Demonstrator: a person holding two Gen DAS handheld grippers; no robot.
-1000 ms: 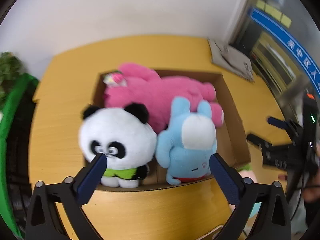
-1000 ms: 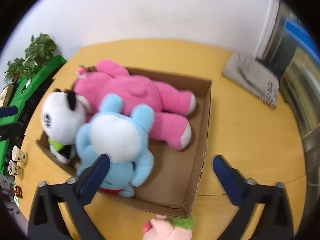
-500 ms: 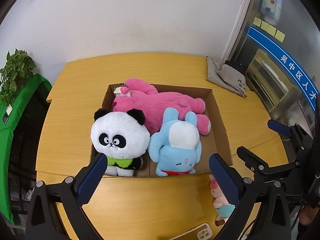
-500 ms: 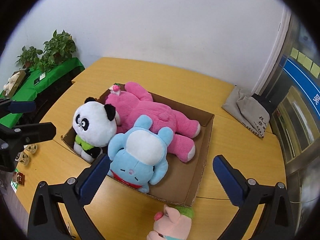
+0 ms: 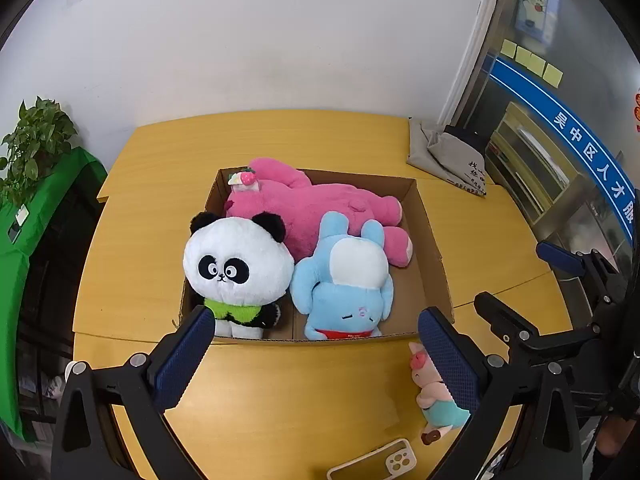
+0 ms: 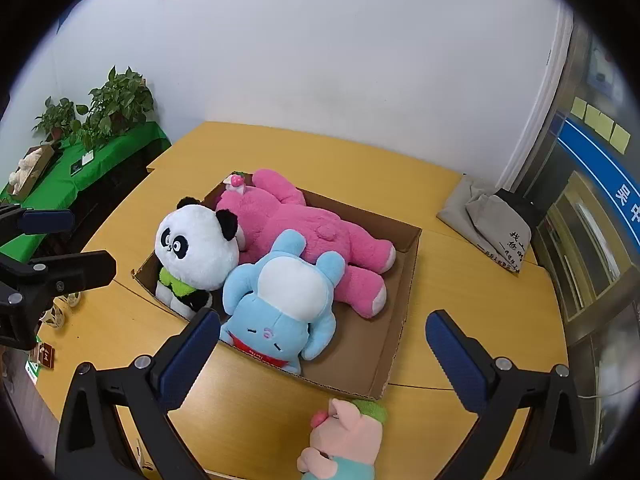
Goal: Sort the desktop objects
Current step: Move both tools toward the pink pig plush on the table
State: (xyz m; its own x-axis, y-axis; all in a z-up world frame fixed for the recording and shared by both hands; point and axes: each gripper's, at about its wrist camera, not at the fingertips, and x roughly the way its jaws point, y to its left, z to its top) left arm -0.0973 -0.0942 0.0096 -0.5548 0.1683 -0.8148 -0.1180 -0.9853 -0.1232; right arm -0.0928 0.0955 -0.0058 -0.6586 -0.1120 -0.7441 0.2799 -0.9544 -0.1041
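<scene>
A shallow cardboard box (image 5: 428, 236) (image 6: 404, 300) lies on the yellow table and holds three plush toys: a panda (image 5: 236, 268) (image 6: 196, 248), a pink bear (image 5: 312, 204) (image 6: 312, 232) and a blue rabbit (image 5: 344, 280) (image 6: 284, 300). A small pink pig plush (image 5: 434, 396) (image 6: 344, 440) lies on the table outside the box, at its near right. My left gripper (image 5: 316, 352) hangs open above the table's near side. My right gripper (image 6: 326, 354) is open too, high above the box's near corner. Neither holds anything.
A phone in a pale case (image 5: 376, 464) lies at the near table edge. A grey cloth bag (image 5: 448, 156) (image 6: 492, 224) sits at the far right corner. A green-covered side table with plants (image 6: 92, 148) stands left. Small items (image 6: 44, 356) lie at the left edge.
Both grippers have pulled back and up from the box, so the whole table shows now. The toys in the box have not moved.
</scene>
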